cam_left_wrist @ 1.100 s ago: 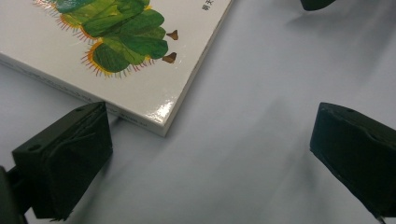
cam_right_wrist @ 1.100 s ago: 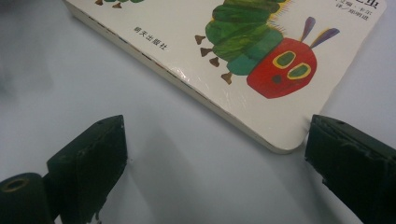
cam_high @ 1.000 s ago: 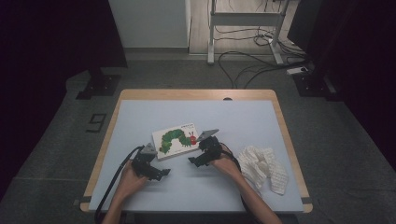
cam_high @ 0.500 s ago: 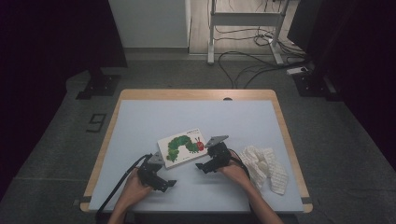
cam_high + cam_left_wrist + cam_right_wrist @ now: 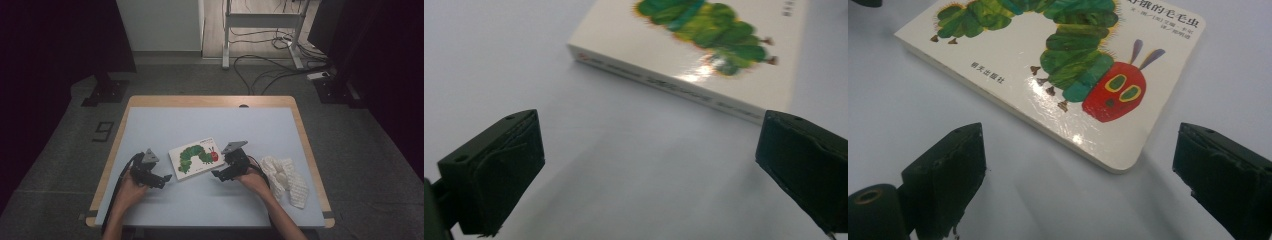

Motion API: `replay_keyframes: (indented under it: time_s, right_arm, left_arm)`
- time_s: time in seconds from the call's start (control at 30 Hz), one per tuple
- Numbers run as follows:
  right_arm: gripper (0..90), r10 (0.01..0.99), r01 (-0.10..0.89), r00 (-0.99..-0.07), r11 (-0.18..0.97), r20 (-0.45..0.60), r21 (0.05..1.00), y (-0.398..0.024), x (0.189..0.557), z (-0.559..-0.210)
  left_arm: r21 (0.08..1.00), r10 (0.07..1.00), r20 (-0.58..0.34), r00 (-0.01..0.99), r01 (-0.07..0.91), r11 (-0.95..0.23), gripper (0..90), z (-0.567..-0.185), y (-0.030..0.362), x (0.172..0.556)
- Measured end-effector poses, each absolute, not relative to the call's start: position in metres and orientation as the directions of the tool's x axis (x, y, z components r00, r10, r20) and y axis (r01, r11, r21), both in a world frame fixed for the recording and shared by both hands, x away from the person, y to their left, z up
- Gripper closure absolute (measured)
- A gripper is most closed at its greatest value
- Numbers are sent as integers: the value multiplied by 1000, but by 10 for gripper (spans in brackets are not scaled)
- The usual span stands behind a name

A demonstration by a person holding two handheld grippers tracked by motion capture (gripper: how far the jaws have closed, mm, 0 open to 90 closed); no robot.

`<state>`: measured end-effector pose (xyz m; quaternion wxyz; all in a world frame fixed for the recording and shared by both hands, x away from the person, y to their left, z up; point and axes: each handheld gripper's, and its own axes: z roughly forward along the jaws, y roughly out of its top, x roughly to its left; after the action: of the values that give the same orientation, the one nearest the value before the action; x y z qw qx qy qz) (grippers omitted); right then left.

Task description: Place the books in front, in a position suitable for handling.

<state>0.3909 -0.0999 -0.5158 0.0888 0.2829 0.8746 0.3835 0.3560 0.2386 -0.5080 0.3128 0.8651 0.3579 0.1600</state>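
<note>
The left gripper (image 5: 162,178) is held with its jaws spread wide, nothing between them; in the left gripper view (image 5: 644,165) only bare tabletop lies in the gap. The right gripper (image 5: 218,175) is likewise held wide open and empty, as is confirmed in the right gripper view (image 5: 1078,180).

Between the two grippers a caterpillar board book (image 5: 195,157) is laid flat on the light blue table (image 5: 210,125), closed, cover up, turned at a slight angle to the table edge. It is touched by neither gripper: each set of jaws is stopped just short of a book edge.

Details hidden from the high view are supplied by the gripper views. In the left gripper view the book (image 5: 704,50) is seen from its spine side, with printing along the thick white edge and the green body of the caterpillar above. In the right gripper view the book (image 5: 1048,65) is shown with the red caterpillar head, its purple antennae, Chinese title characters and a rounded near corner. From the high view alone a crumpled white cloth (image 5: 286,179) can be made out, lying well right of the right hand (image 5: 252,181).

Compared with the earlier frames, the book has been brought nearer the person's side of the table, and both grippers have been drawn back with it.
</note>
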Motion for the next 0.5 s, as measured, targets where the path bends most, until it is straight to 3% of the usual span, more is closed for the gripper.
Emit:
replay_keyframes:
  time_s: [0.5]
  right_arm:
    - [70,588,458,-805,532,79,712,-102,410,-515]
  left_arm:
    - [645,673,15,740,507,-572,0,-526,228,371]
